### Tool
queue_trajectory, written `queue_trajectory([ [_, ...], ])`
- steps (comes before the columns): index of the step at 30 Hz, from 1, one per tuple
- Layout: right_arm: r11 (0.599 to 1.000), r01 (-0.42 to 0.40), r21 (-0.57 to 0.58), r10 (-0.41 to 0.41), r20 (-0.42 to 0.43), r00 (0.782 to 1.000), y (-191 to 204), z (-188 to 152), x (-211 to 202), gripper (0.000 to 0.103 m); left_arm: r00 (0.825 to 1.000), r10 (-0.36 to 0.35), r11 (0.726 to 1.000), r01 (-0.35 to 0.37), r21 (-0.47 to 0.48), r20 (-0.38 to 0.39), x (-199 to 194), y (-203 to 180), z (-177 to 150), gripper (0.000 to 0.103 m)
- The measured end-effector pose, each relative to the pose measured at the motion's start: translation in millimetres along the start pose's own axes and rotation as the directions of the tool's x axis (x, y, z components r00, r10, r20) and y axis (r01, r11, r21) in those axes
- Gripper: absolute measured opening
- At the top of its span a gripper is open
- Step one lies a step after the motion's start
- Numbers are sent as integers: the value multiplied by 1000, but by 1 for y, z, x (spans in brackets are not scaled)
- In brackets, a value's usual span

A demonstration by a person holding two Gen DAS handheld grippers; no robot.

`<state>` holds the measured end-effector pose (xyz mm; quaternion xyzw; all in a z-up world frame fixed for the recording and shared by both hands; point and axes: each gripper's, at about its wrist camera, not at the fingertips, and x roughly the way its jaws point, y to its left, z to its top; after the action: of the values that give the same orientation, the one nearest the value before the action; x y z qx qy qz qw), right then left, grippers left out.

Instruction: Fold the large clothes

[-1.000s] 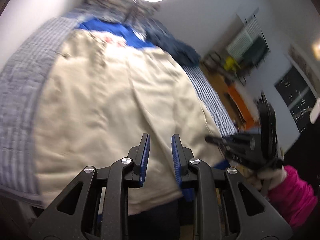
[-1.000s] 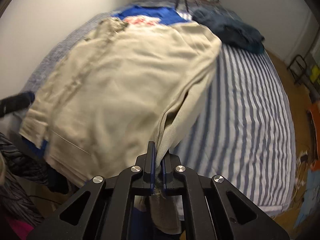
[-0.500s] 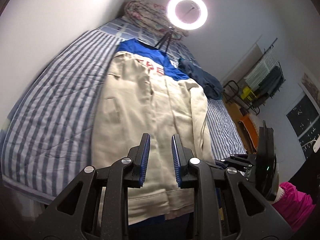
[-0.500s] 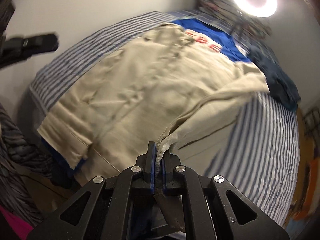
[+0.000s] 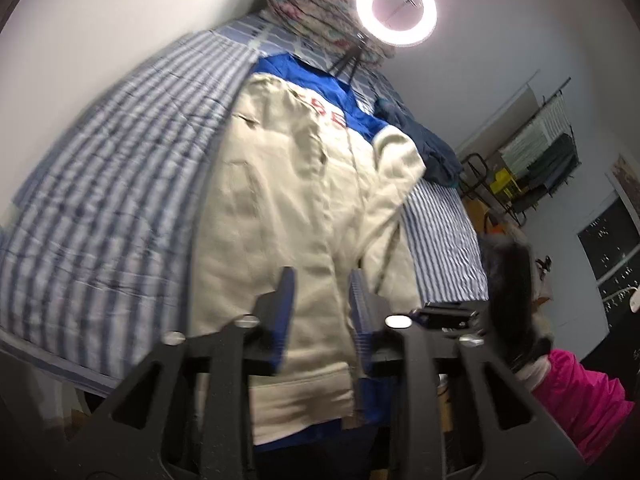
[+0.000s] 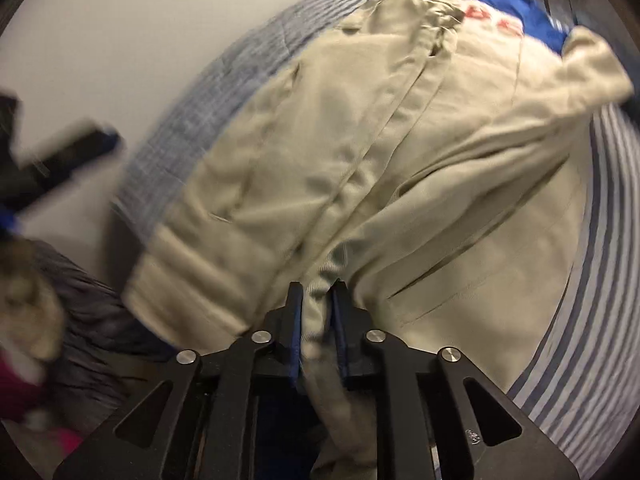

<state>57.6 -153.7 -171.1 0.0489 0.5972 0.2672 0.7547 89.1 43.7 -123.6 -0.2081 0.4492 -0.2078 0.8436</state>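
Observation:
A cream jacket (image 5: 304, 200) (image 6: 360, 140) lies lengthwise on the striped bed (image 5: 120, 200), over a blue garment (image 5: 320, 84) with red letters. Its right sleeve (image 6: 460, 208) is folded across the body. My right gripper (image 6: 318, 286) hangs over the jacket's near hem; its jaws are opening and the sleeve's ribbed cuff (image 6: 320, 276) sits loosely between them. My left gripper (image 5: 321, 276) hovers above the jacket's lower part, jaws opening, nothing between them. In the left wrist view the right gripper (image 5: 420, 313) shows at the right; the right wrist view shows the left gripper (image 6: 80, 148) as a blur at the left.
A ring light (image 5: 396, 8) and a rolled floral quilt (image 5: 316, 12) stand at the bed's far end. A dark blue garment (image 5: 436, 152) lies on the right side. A white wall runs along the left. A rack (image 5: 536, 160) stands beyond the bed; a pink sleeve (image 5: 576, 392) is near.
The right gripper has carried the sleeve in over the jacket and lowered it, and its jaws have parted. The left gripper's jaws have widened.

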Motion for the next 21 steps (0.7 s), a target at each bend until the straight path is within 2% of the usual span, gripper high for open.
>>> queue_trajectory([
  [1,999,-47,18,47,14,999,-4,-3,-11,23,1000,-15,1000,15,3,-14,5,-5,-2,47],
  [2,996,-78,33,77,34,996,-8,-5,-22,32,999,-23,1000,23,8,-25,9,-8,-4,47],
  [5,989,-130,64,123,108,987,-22,-11,-55,37,994,-55,998,58,27,-92,31,-24,-11,49],
  [10,989,-57,134,32,184,982,-60,-10,-87,37,976,-85,994,96,45,-200,64,-45,-24,52],
  [15,971,-9,240,-50,237,970,-111,5,-107,40,976,-47,995,63,71,-212,79,-57,-27,52],
  [17,964,11,264,-83,262,962,-129,15,-115,47,973,-42,995,61,75,-228,85,-57,-29,52],
  [21,953,40,301,-133,296,946,-160,41,-121,51,965,-15,992,46,115,-260,97,-59,-37,52],
])
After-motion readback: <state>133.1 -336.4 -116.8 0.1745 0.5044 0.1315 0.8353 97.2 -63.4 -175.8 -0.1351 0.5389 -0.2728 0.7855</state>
